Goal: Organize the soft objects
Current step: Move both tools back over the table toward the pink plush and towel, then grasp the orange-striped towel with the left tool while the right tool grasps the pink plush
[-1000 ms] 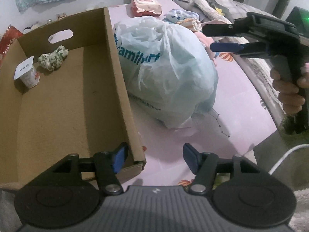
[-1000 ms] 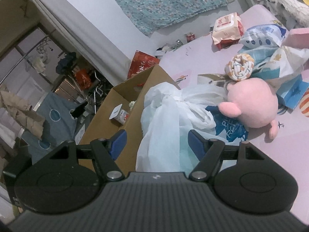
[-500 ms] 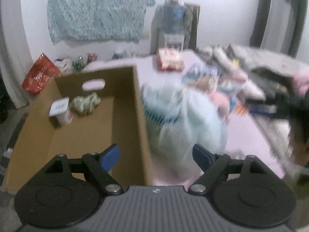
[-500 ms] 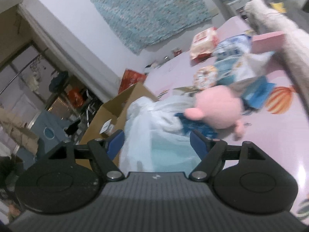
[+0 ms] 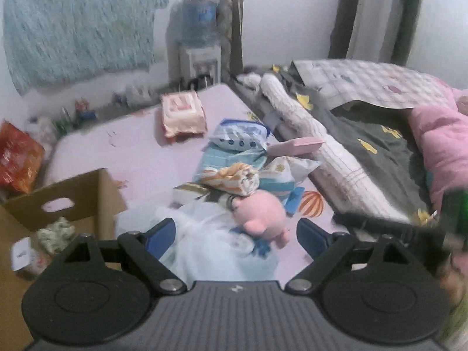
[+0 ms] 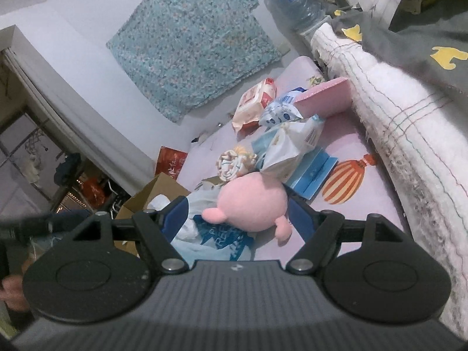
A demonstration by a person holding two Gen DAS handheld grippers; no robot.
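Observation:
A pink plush toy (image 5: 261, 215) (image 6: 253, 206) lies on a pale blue plastic bag (image 5: 216, 248) (image 6: 210, 239) on the pink bed sheet (image 5: 131, 158). Behind it are a rolled striped cloth (image 5: 234, 177) (image 6: 234, 163) and several soft packs. A cardboard box (image 5: 73, 196) (image 6: 152, 196) at the left holds a green scrunchie (image 5: 55, 231) and a small cup (image 5: 25, 257). My left gripper (image 5: 235, 237) is open above the bag. My right gripper (image 6: 238, 219) is open, its fingers on either side of the plush.
A wipes pack (image 5: 182, 114) lies farther back on the bed. A rolled white blanket (image 5: 318, 146) and grey and pink bedding (image 5: 380, 134) run along the right. A water dispenser (image 5: 199, 44) stands by the far wall.
Both grippers have swung up and to the right, away from the box and toward the pile of soft things. The right gripper has come close around the pink plush.

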